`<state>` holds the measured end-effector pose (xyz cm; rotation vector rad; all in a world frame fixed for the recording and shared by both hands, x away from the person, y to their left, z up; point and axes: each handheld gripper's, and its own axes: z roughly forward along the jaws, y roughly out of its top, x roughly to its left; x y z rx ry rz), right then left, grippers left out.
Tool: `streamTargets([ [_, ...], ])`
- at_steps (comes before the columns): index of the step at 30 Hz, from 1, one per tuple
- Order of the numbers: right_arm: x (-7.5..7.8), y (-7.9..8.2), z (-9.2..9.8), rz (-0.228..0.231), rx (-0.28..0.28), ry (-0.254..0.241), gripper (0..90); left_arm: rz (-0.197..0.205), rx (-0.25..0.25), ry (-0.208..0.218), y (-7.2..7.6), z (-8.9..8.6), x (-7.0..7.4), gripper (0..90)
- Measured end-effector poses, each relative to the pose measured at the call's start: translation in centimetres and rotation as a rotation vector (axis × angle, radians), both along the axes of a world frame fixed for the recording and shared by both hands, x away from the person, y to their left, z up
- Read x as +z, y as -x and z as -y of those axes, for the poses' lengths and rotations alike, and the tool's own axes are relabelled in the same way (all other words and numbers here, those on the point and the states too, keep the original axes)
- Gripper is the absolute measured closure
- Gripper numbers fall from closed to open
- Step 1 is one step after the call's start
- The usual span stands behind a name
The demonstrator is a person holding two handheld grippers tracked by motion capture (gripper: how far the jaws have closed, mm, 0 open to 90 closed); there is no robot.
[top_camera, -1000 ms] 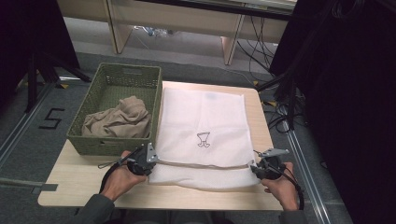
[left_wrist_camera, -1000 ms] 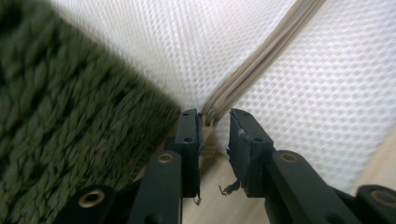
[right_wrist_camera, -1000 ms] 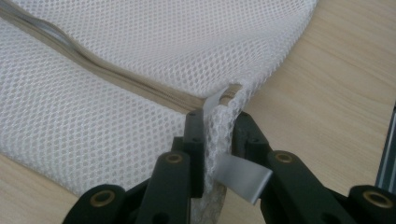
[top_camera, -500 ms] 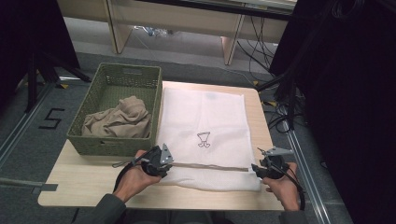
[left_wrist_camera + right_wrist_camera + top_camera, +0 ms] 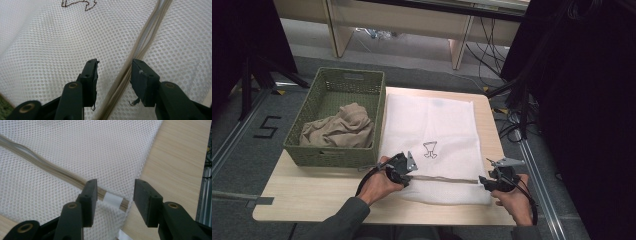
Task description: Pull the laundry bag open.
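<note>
A white mesh bag (image 5: 432, 120) with a small dark emblem (image 5: 430, 149) lies flat on the wooden table (image 5: 312, 192). A beige band (image 5: 447, 178) runs across its near part. My left gripper (image 5: 406, 172) sits over the band's left stretch. In the left gripper view its jaws (image 5: 113, 63) stand apart and have just been opening, with the band (image 5: 147, 32) loose between them on the mesh (image 5: 50, 50). My right gripper (image 5: 492, 181) is at the bag's right corner. Its jaws (image 5: 115, 183) have also been opening, over the band's end and a white tag (image 5: 113, 199), with no grip on either.
A green woven basket (image 5: 347, 80) stands at the table's left with a crumpled beige cloth (image 5: 339, 130) inside. Bare table (image 5: 175, 157) lies right of the bag up to the edge. Cables and dark stands crowd the floor on the right.
My left gripper slid rightward along the band, away from the bag's left edge. Both grippers' jaws opened and let go of the bag. The right hand stayed put.
</note>
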<state>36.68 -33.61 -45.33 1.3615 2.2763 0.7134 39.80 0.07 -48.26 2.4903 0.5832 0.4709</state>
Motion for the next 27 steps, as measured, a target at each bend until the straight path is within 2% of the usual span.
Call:
streamTargets([
  [5, 0.0, 0.0, -0.2, -0.002, -0.009, -0.008, 54.6, -0.040, -0.024, -0.032, -0.9, 1.0, -0.6, 51.5],
  [7, 0.0, 0.0, -0.2, -0.006, -0.011, -0.009, 54.5, -0.044, -0.016, -0.021, -1.2, 1.3, -0.7, 52.3],
  [10, -0.1, 0.0, -0.3, -0.007, -0.009, -0.010, 54.5, -0.064, -0.030, -0.004, -1.5, 1.7, -0.3, 61.2],
  [13, -0.1, 0.0, -0.3, -0.005, -0.009, -0.012, 54.5, -0.083, -0.043, -0.019, -1.9, 2.0, -0.3, 69.2],
  [16, -0.1, 0.0, -0.3, -0.006, -0.009, -0.012, 54.5, -0.078, -0.032, -0.030, -2.3, 2.2, -0.4, 76.0],
  [19, -0.1, 0.0, -0.3, -0.007, -0.005, -0.009, 54.5, -0.055, -0.057, -0.049, -2.0, 2.5, -0.8, 75.4],
  [22, -0.1, -0.1, -0.3, -0.009, -0.006, -0.012, 54.5, -0.065, -0.031, -0.036, -2.3, 2.5, -0.8, 65.4],
  [23, -0.1, -0.1, -0.3, -0.009, -0.005, -0.012, 54.4, -0.072, -0.032, -0.028, -2.4, 2.4, -0.8, 68.2],
  [26, 0.0, 0.0, -0.4, -0.003, -0.001, -0.014, 54.5, -0.063, -0.027, -0.022, -2.4, 2.5, -0.9, 83.9],
  [27, 0.0, 0.0, -0.4, -0.004, -0.002, -0.015, 54.5, -0.038, -0.017, -0.022, -2.3, 2.6, -0.9, 85.8],
])
